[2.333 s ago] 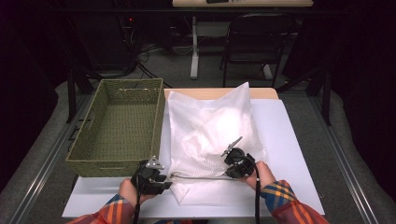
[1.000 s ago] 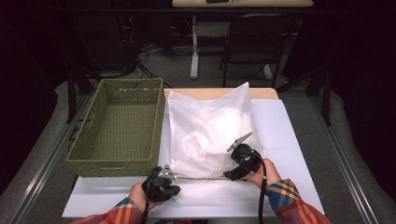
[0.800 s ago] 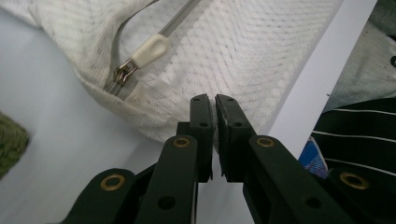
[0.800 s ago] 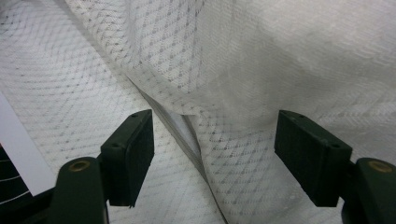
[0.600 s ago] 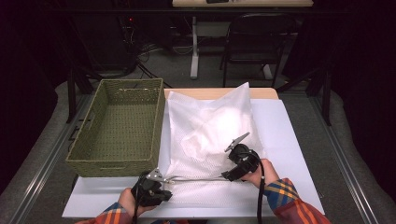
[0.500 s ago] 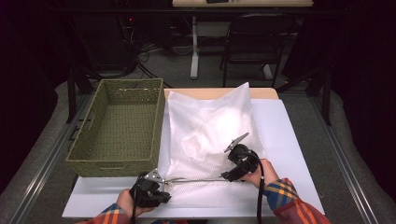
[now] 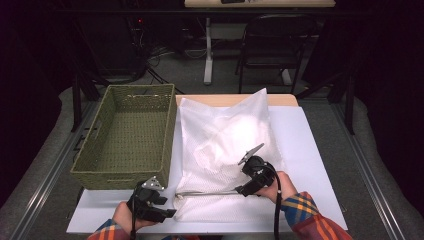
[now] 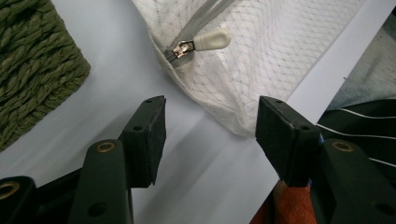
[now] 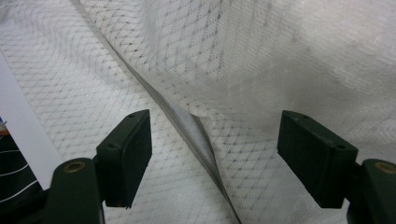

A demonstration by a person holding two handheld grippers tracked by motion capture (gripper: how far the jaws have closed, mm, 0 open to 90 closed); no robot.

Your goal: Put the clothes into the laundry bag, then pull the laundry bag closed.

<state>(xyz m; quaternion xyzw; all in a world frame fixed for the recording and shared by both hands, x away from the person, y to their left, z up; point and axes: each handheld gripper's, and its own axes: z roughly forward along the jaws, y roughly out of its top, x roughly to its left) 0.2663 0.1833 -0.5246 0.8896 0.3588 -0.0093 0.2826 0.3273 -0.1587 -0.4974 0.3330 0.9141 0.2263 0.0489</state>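
Note:
A white mesh bag [image 7: 225, 145] lies flat on the white table [image 7: 310, 150]. Its grey zipper [image 7: 210, 192] runs along the near edge. The cream zipper pull [image 8: 210, 40] rests at the bag's left corner. My left gripper [image 7: 167, 209] sits just left of that corner. Its jaws have just been opening and stand open [image 8: 210, 112], with bare table between them and the pull lying ahead. My right gripper [image 7: 244, 189] hovers at the zipper's right end. It is open [image 9: 215, 126], its pads on either side of a raised fold of zipper tape [image 9: 187, 123] without pressing it.
A green woven basket [image 7: 127, 135] stands empty at the table's left, close to my left gripper, and its corner [image 8: 32, 65] appears in the left gripper view. Plaid sleeves enter from the bottom. A chair [image 7: 275, 45] and dark floor lie beyond the table.
My left gripper has let go of the zipper pull, opened, and drawn back to the left, away from the bag's corner. The right gripper has stayed where it was.

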